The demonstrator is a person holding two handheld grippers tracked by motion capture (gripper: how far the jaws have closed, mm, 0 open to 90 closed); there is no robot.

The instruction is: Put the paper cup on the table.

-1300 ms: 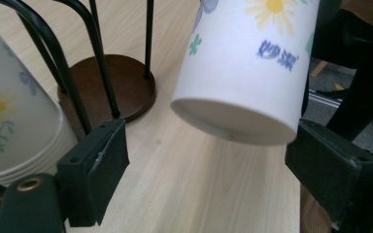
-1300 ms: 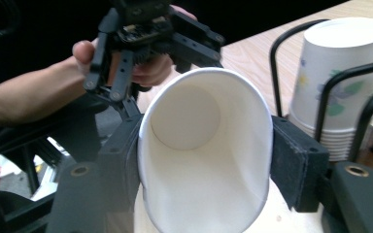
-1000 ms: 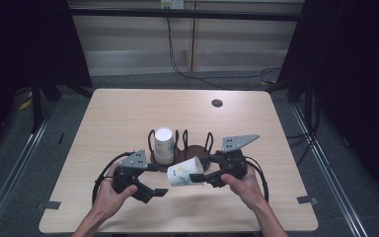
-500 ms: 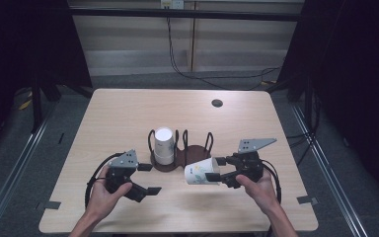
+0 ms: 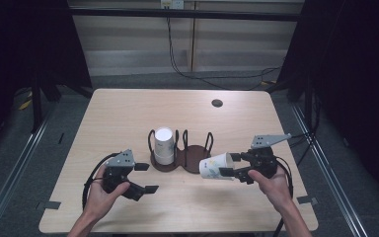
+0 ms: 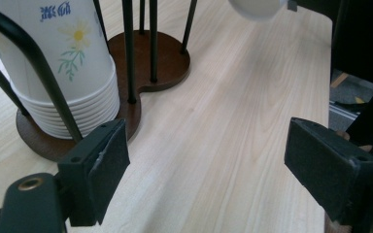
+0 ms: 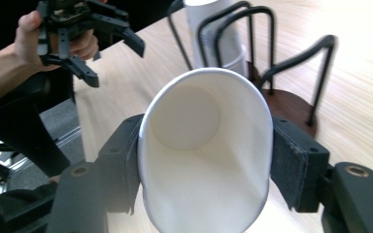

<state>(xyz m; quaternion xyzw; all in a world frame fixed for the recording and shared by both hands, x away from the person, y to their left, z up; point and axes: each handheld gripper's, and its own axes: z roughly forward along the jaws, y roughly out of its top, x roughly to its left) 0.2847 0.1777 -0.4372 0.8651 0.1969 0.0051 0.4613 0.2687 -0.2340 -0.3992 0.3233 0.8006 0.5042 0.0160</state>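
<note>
Glowing evenly under overhead light on the pale counter (image 5: 128,113) against a dim, near-black surround, blurring at the rack (image 7: 291,63) beyond the sharply focused cup (image 7: 201,160), washing out along the far top edge.

I see the cup rack (image 5: 181,157) standing on the worktop (image 5: 128,113), a little nearer my side than its middle. In the rack's left bay sits a stack of cups (image 5: 164,144), upright between the wire hoops; the right bay has nothing in it. My left tool (image 5: 140,177) is at the near left, just beside the rack's left end and apart from it. My right tool (image 5: 233,168) is at the near right and carries a single cup (image 5: 215,166) on its side, just in front of the right bay, its base end toward the rack. A small round grommet (image 5: 217,103) lies at the far side, right of centre, well behind the rack.
</note>
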